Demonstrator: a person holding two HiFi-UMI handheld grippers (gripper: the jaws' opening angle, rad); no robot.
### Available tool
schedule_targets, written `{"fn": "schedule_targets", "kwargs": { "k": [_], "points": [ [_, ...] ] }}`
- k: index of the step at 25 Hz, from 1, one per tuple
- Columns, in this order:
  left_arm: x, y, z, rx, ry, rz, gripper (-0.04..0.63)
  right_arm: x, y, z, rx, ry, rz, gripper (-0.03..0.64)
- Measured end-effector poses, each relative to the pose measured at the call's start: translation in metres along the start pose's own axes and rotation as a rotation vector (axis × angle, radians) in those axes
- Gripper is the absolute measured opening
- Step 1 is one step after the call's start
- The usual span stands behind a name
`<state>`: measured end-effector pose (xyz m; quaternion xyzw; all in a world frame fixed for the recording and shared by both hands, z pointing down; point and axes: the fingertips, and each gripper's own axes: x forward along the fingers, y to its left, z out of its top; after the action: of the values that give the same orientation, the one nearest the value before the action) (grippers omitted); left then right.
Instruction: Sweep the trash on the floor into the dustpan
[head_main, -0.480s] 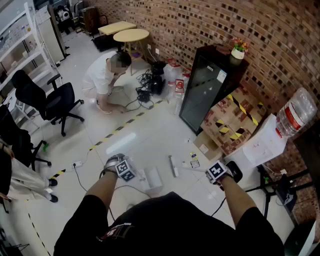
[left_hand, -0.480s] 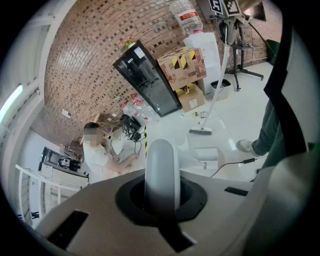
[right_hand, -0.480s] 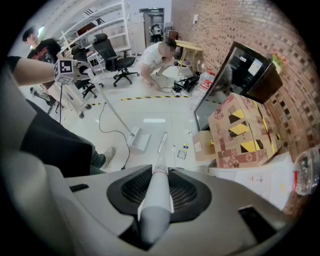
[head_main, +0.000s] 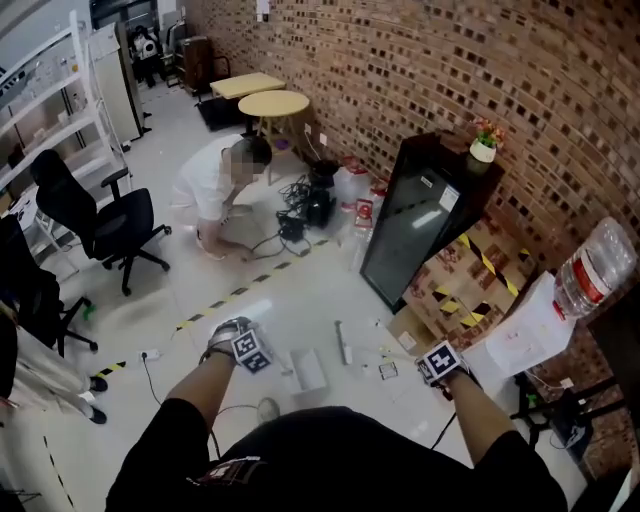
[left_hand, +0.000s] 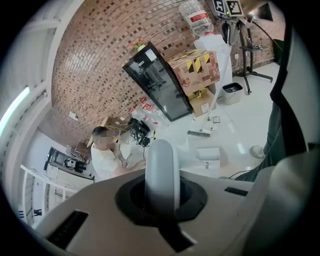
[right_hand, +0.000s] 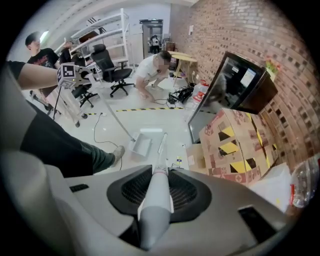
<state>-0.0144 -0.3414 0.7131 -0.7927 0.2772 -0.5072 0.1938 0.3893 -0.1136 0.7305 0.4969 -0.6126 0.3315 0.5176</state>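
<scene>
Vs. half a sec ago, both my tools sit a bit lower in head view, pose otherwise the same. L tool (head_main: 252, 350) is clamped on the pale grey rounded handle (left_hand: 161, 170) of the white plastic dustpan (head_main: 308, 368). The pan rests on the floor (head_main: 280, 290) just ahead, between the tools. R tool (head_main: 440, 364) grips the grey broom handle (right_hand: 156, 197). The broom's bristle head (head_main: 343, 342) lies beside the pan. I see small trash scraps (head_main: 388, 370) just left of R tool, outside the pan.

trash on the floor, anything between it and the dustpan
Yes. The broom head sits roughly between the trash and the dustpan, on the wrong side for sweeping. Nothing else visible there.
</scene>
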Motion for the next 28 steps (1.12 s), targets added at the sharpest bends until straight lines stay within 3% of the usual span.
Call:
{"fn": "schedule_targets", "kwargs": {
  "k": [6, 9, 14, 19, 28],
  "points": [
    [0.027, 0.036, 0.004, 0.019, -0.047, -0.046, 0.000, 0.012, -0.006, 0.067, 0.061, 0.001, -0.079, 0.106],
    [0.038, 0.048, 0.005, 0.040, -0.066, -0.065, 0.000, 0.018, -0.011, 0.091, 0.101, 0.024, -0.078, 0.106],
    [0.068, 0.055, -0.014, 0.059, -0.001, -0.043, 0.000, 0.029, -0.049, 0.138, 0.011, -0.002, -0.145, 0.104],
    [0.082, 0.030, -0.017, 0.029, 0.037, -0.035, 0.000, 0.030, -0.093, 0.136, -0.058, 0.087, -0.234, 0.103],
    [0.082, -0.008, -0.030, -0.032, 0.078, -0.035, 0.000, 0.049, -0.110, 0.119, -0.156, 0.158, -0.331, 0.100]
  ]
}}
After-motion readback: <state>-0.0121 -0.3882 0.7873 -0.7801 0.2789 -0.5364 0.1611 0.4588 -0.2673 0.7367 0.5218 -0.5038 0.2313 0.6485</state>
